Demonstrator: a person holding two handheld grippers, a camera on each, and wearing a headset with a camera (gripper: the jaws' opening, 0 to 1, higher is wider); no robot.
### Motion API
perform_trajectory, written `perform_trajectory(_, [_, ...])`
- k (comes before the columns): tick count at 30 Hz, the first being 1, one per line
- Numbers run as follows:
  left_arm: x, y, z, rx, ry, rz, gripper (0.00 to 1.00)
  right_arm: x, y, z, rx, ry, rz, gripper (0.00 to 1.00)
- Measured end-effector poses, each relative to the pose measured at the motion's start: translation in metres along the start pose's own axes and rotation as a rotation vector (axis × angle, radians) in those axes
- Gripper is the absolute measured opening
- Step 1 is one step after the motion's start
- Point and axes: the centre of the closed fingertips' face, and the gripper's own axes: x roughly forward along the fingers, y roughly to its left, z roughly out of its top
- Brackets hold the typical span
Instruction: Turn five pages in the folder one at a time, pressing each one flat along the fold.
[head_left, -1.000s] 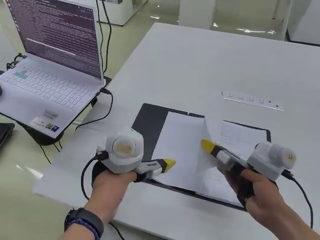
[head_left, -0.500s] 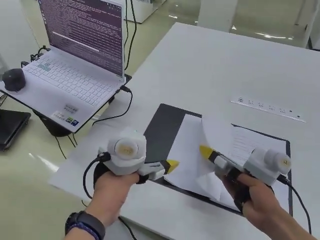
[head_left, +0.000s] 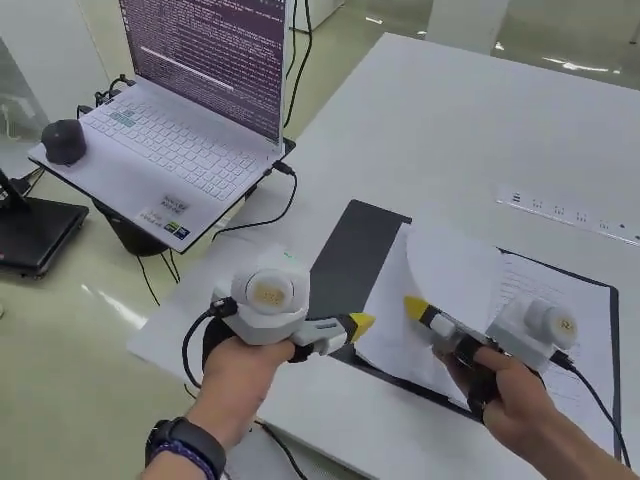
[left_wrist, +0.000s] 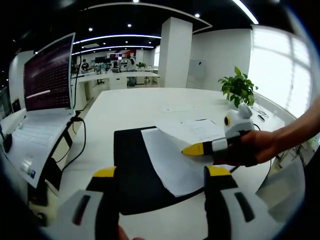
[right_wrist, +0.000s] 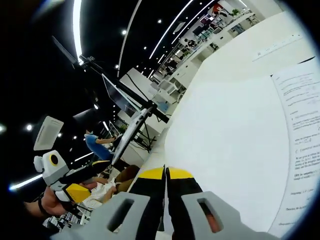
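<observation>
A black folder (head_left: 345, 258) lies open on the white table (head_left: 440, 120), with white pages in it. My right gripper (head_left: 412, 305) is shut on the near edge of one page (head_left: 455, 262), which arches up off the stack. The printed page (head_left: 560, 300) under it shows at the right. In the right gripper view the jaws (right_wrist: 165, 173) are together with that page (right_wrist: 225, 135) running away from them. My left gripper (head_left: 358, 323) hovers open at the folder's front left edge, nothing between its jaws (left_wrist: 161, 172); ahead of it are the folder (left_wrist: 132, 170) and the right gripper (left_wrist: 192, 149).
An open laptop (head_left: 190, 110) sits on a stand left of the table, with a mouse (head_left: 62, 140) beside it and a cable (head_left: 270, 205) hanging toward the table edge. A white power strip (head_left: 570, 215) lies beyond the folder.
The camera has swung, shifting the whole picture right. The page held by my right gripper arches higher and further over the stack. My left gripper stays by the folder's front edge.
</observation>
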Motion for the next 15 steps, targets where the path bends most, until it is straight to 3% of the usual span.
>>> perform_trajectory(15, [-0.005, 0.007, -0.008, -0.013, 0.013, 0.013, 0.68, 0.027, -0.034, -0.029, 0.055, 0.076, -0.069, 0.0])
